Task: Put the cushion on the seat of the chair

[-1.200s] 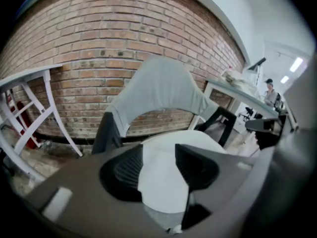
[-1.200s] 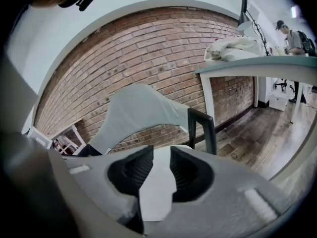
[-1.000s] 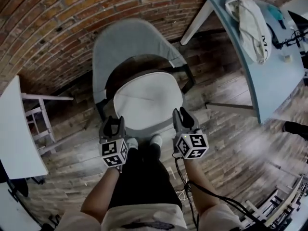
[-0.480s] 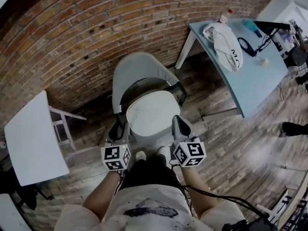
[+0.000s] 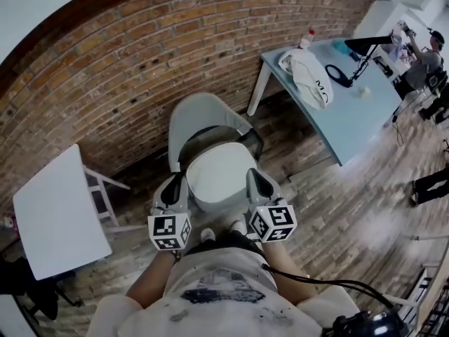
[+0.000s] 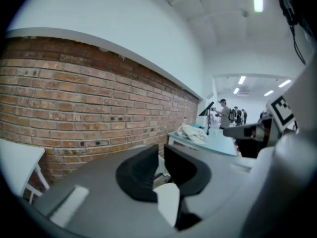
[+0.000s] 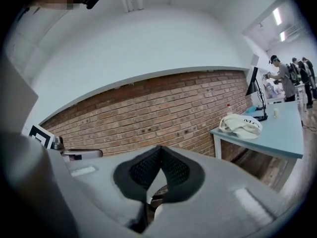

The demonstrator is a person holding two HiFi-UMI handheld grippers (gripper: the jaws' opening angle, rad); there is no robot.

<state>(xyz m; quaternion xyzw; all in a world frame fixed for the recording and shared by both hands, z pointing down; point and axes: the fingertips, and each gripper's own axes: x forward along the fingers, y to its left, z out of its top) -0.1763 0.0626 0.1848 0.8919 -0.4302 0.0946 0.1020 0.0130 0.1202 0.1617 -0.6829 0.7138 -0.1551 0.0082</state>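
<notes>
We hold the left tongs (image 5: 173, 182) a slit apart and the right tongs (image 5: 254, 177) tip to tip, both empty, either side of the white cushion (image 5: 218, 177) lying on the chair (image 5: 197, 114) seat.

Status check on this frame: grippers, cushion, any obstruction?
Left gripper jaws narrowly apart, right gripper shut, both flanking the cushion. Cushion lies on seat of chair. Nothing blocking seen.

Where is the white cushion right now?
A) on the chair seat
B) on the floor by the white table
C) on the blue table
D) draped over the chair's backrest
A: in the head view the cushion lies flat on the seat of the chair, in front of its backrest.
</notes>
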